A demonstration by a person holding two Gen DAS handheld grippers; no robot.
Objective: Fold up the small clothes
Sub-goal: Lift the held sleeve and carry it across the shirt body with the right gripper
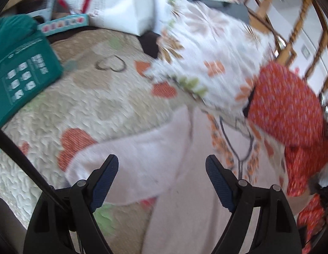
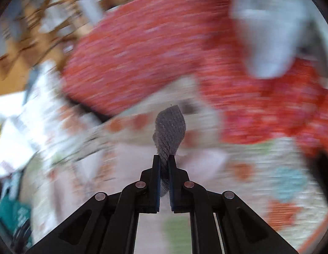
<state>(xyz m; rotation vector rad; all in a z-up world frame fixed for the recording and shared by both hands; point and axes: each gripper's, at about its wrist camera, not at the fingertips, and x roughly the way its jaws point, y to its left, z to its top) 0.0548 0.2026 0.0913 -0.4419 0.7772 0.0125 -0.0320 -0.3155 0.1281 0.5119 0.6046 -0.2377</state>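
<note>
My right gripper (image 2: pixel 164 158) is shut on a small grey knitted cloth (image 2: pixel 170 133), whose free end sticks out past the fingertips; the view behind it is blurred. A red patterned garment (image 2: pixel 147 48) fills the upper part of that view, and it shows again as the red patterned garment (image 1: pixel 284 103) at the right of the left wrist view. My left gripper (image 1: pixel 161 165) stands open, with nothing pressed between its fingers, over a pale pink garment (image 1: pixel 147 160) lying on a quilted heart-print cover (image 1: pixel 90 105). A white floral cloth (image 1: pixel 206 63) lies beyond it.
A teal package (image 1: pixel 22 72) sits at the left. White boxes (image 1: pixel 121 2) and a pastel box (image 1: pixel 64 24) stand at the far edge. Wooden chair frames (image 1: pixel 291 21) rise at the upper right. A pale grey shape (image 2: pixel 267 40) hangs blurred at the upper right.
</note>
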